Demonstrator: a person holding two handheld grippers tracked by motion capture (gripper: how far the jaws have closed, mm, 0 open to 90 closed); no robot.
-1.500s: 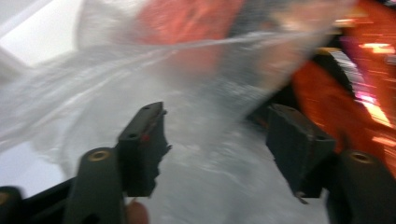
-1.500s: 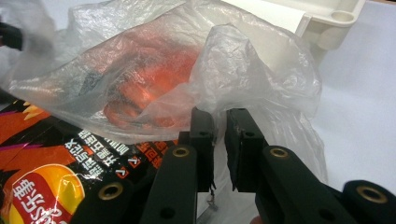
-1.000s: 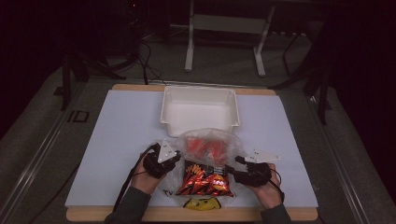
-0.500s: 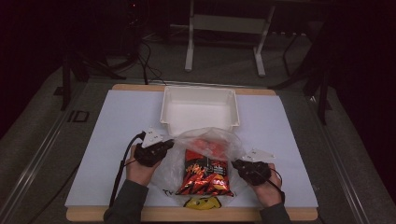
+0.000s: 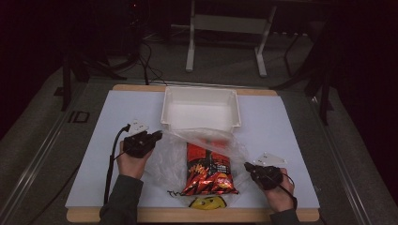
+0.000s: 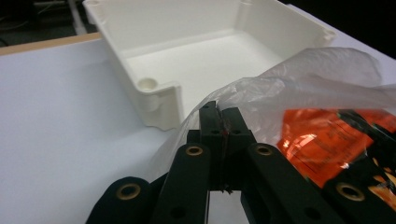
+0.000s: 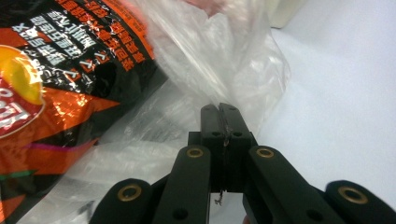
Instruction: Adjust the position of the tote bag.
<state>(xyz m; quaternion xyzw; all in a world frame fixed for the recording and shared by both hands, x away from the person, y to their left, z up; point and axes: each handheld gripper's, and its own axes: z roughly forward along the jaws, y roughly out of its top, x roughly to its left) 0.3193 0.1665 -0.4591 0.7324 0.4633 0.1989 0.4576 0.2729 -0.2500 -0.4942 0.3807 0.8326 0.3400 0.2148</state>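
A clear plastic bag (image 5: 164, 159) lies on the white table with a red and black snack packet (image 5: 209, 168) inside it. My left gripper (image 5: 158, 136) is shut on the bag's left edge, and the thin film is pinched between its tips (image 6: 219, 112). My right gripper (image 5: 247, 166) has just been closing and is now shut on the bag's right edge, with film between its jaws (image 7: 219, 112). The bag (image 6: 303, 79) arches over the packet (image 6: 317, 140). In the right gripper view the packet (image 7: 56, 70) lies left of the jaws under crumpled film (image 7: 224, 60).
An empty white tray (image 5: 201, 124) stands just beyond the bag, with its near corner (image 6: 154, 98) close to my left gripper. A yellow smiley print (image 5: 205, 202) on the bag lies near the table's wooden front edge. Bare white surface lies to both sides.
My left gripper moved away from me and to the left, pulling the bag's edge out. My right gripper shut on the other edge and shifted slightly right. The bag is spread wider.
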